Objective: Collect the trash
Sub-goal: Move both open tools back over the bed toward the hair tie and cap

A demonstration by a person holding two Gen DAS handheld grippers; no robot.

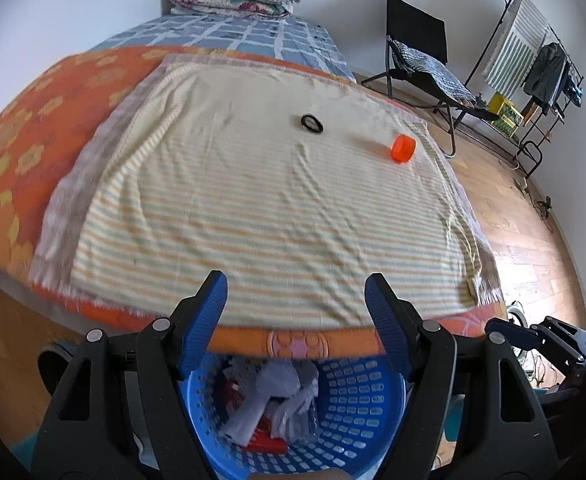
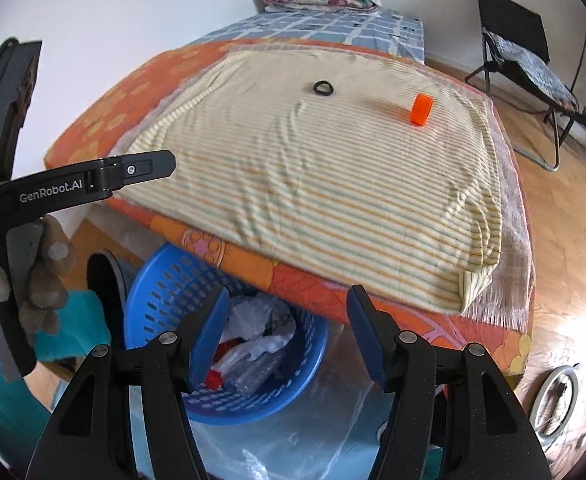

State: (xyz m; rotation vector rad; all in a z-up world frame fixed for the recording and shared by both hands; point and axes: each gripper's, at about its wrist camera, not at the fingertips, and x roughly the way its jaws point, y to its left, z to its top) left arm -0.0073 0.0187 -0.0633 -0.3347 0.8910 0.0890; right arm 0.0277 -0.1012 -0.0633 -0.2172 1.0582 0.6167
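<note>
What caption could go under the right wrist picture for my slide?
Right gripper open and empty above a blue basket of trash, with an orange cap and black ring on the striped bed.

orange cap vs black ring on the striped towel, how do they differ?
Colour: the orange cap is bright orange; the black ring is black.
Build: the cap is a solid, thick-walled round piece that stands proud of the towel; the ring is a thin loop lying flat.
Place: the cap sits near the striped towel's right edge; the ring is nearer the middle.
Shared: both rest on the towel, untouched by either gripper.
</note>
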